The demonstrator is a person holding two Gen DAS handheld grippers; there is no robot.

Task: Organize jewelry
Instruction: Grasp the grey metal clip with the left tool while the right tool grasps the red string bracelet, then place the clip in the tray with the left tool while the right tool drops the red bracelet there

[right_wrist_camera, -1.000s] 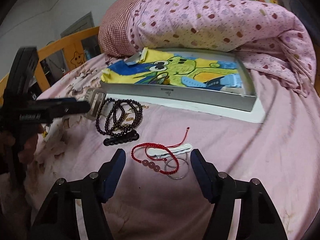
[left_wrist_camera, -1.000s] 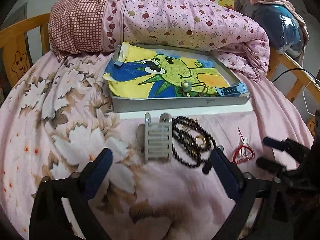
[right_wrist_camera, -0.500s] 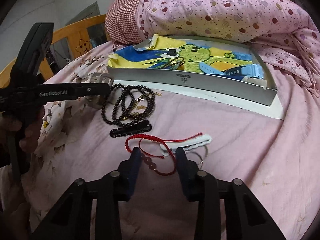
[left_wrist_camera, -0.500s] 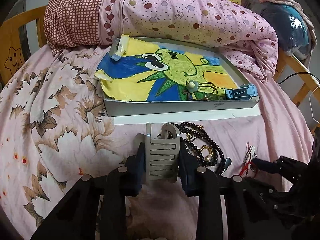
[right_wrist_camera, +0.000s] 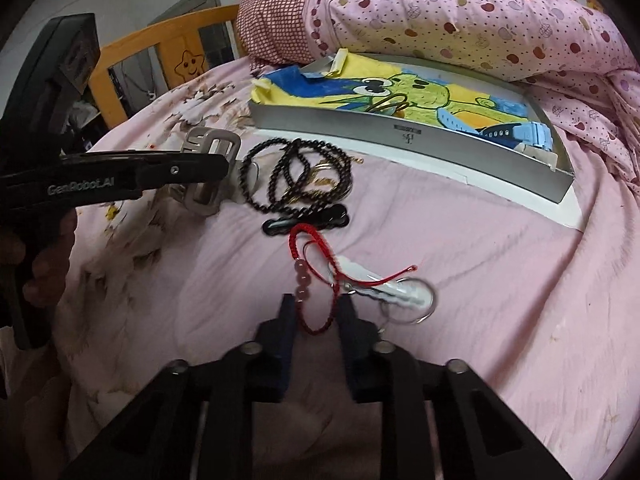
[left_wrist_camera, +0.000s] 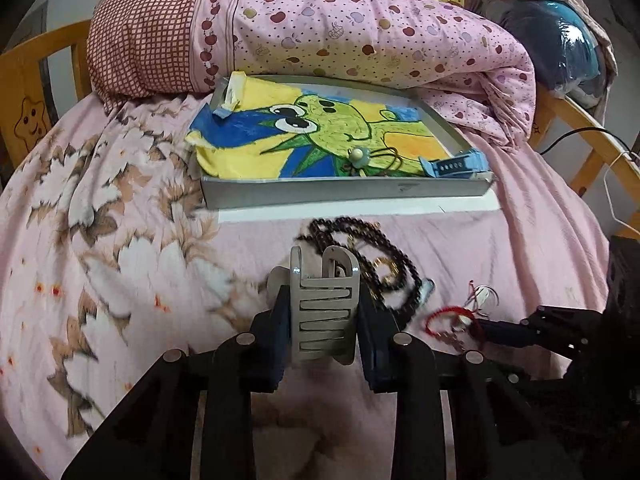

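My left gripper (left_wrist_camera: 324, 300) is shut on a silver slotted metal buckle (left_wrist_camera: 324, 312), which stands upright between its pads just above the pink bedspread. In the right wrist view the same buckle (right_wrist_camera: 210, 148) shows behind that gripper's black finger (right_wrist_camera: 180, 170). My right gripper (right_wrist_camera: 316, 306) is closing its jaws on a red cord bracelet (right_wrist_camera: 298, 248) with pink beads; the loop is squeezed narrow between the pads. A black bead necklace (right_wrist_camera: 296, 176) lies coiled beside the buckle. The silver tray (left_wrist_camera: 344, 194) holds a blue watch (left_wrist_camera: 456, 166) and a corded pendant (left_wrist_camera: 358, 156).
A black hair clip (right_wrist_camera: 306, 220) lies below the beads. A white clip (right_wrist_camera: 400, 292) and a thin metal ring lie tangled with the red cord. A rolled pink quilt (left_wrist_camera: 360, 28) sits behind the tray. A wooden bed rail (right_wrist_camera: 160, 44) borders the left side.
Both grippers went from wide open to closed: the left onto the metal buckle, the right around the red bracelet, whose loop was pulled narrow. The white clip and ring shifted right.
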